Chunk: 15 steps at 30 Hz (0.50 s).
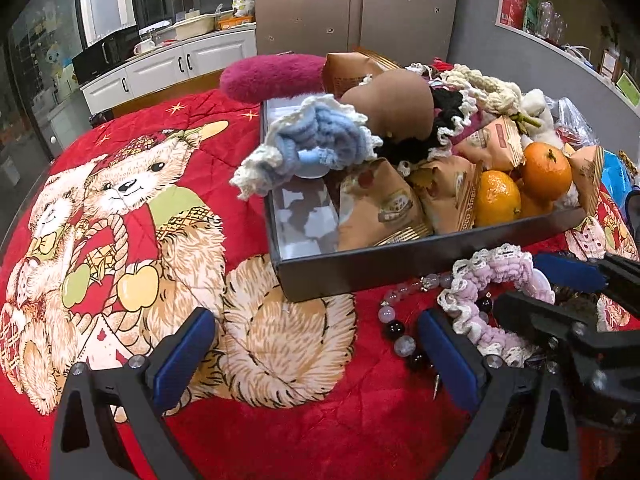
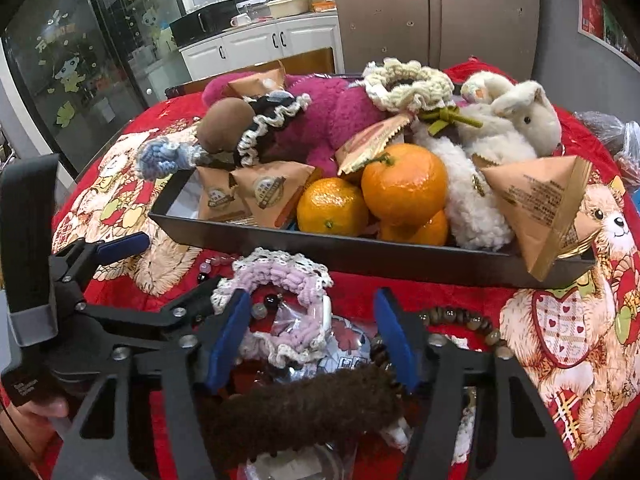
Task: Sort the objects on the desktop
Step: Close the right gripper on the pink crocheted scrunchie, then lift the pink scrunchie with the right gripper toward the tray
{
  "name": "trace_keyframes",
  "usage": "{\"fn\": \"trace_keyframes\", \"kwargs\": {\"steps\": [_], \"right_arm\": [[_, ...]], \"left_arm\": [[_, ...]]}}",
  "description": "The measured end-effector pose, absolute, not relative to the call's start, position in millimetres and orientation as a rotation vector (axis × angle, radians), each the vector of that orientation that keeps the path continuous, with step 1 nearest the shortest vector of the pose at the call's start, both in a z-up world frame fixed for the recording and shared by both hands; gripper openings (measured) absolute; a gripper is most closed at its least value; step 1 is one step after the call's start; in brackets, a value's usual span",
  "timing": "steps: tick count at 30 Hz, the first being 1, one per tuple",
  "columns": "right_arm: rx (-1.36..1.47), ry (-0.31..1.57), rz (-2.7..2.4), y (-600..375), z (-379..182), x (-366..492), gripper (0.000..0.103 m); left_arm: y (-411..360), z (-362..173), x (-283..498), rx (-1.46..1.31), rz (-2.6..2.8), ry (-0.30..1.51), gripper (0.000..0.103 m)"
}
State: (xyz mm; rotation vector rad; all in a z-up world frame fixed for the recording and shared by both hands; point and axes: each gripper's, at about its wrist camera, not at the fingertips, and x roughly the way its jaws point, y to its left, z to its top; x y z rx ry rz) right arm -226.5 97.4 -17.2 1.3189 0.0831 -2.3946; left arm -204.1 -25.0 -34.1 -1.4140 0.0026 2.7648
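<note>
Found the left gripper (image 1: 314,320) spread wide at the left, blue pads well apart, nothing between them but the red quilted tablecloth printed with teddy bears (image 1: 320,420). Saw the dark rectangular tray (image 1: 360,270) just beyond on that cloth, heaped full. Noted along its left end a pale blue and white crocheted scrunchie (image 1: 320,140) hanging over the rim, with a long magenta plush toy (image 1: 272,78) behind and a brown egg-shaped object (image 1: 392,108) beside. Counted tan triangular snack packets (image 1: 380,208) in the middle and glossy orange tangerines (image 1: 546,170) further right. Spotted, in front of the tray on the cloth, a string of clear, lilac and black beads (image 1: 396,312).

Found just right of those beads the lilac and cream crocheted scrunchie (image 2: 280,276), flat on the cloth close to the tray's near wall. Saw the right gripper (image 2: 313,300) set down around it, half spread, not pinching: one blue pad at the scrunchie's left edge, contact impossible to judge, the other clear of it. Noted a dark brown fuzzy scrunchie (image 2: 304,404) lying nearest the right wrist camera. Spotted a brown bead bracelet (image 2: 472,320) to the right on the cloth, and a white plush rabbit (image 2: 516,120) at the tray's far right end.
</note>
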Motion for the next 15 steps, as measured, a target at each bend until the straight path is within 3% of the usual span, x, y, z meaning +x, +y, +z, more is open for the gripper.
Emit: {"fn": "trace_keyframes", "kwargs": {"steps": [3,7,12,14,15], "right_arm": [[1.325,0.084,-2.385,98,-22,-229,0.046],[1.314,-0.006,-2.326,101,-22,-230,0.016],[1.28,-0.078,-2.289,106,-13,-226,0.014],[1.263,-0.109,-2.291,108,-7,-224,0.014],[1.251,-0.106,-2.297,110,-2,-223,0.014]], "left_arm": [[-22,-34,-204,-1.414,2.764,0.005,0.103],[-21,-33,-204,-1.398,2.753,0.01,0.097],[-15,-28,-195,-1.324,2.745,0.06,0.06],[-16,-26,-192,-1.312,2.763,0.083,0.041],[-18,-26,-192,-1.314,2.776,0.083,0.036]]}}
